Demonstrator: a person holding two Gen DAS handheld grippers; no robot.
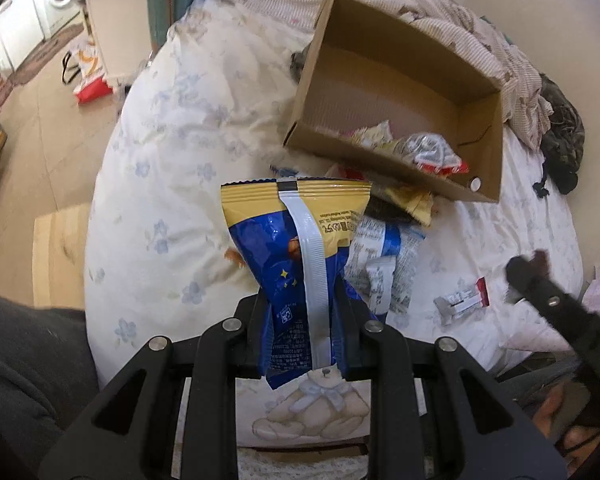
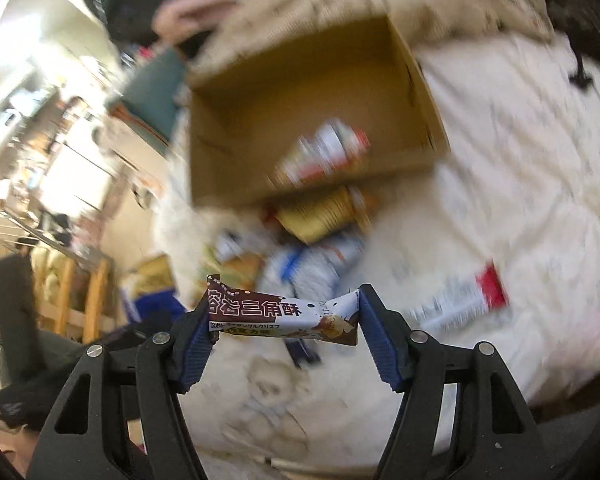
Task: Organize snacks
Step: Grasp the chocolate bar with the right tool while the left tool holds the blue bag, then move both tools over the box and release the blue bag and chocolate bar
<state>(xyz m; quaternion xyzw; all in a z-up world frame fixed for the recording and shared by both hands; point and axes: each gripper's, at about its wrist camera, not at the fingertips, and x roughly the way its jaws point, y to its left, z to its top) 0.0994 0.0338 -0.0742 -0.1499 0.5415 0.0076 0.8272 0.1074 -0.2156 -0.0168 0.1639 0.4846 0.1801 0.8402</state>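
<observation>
Left gripper (image 1: 300, 320) has its jaws pinched narrow on a blue and yellow snack bag (image 1: 300, 248), which sticks up out of the jaws with its white back seam facing the camera. Right gripper (image 2: 286, 320) is clamped across a brown and white wafer bar (image 2: 284, 316), held crosswise by its two ends between the blue pads (image 2: 192, 348). Beyond both, more snack packets (image 1: 384, 264) lie loose on the floral bedspread (image 1: 172, 152), and a small bar (image 1: 462, 298) lies off to the side. Further back sits an open cardboard box (image 1: 396, 92), tilted, with a few wrappers (image 1: 432, 152) already inside. Right view is pretty blurry.
</observation>
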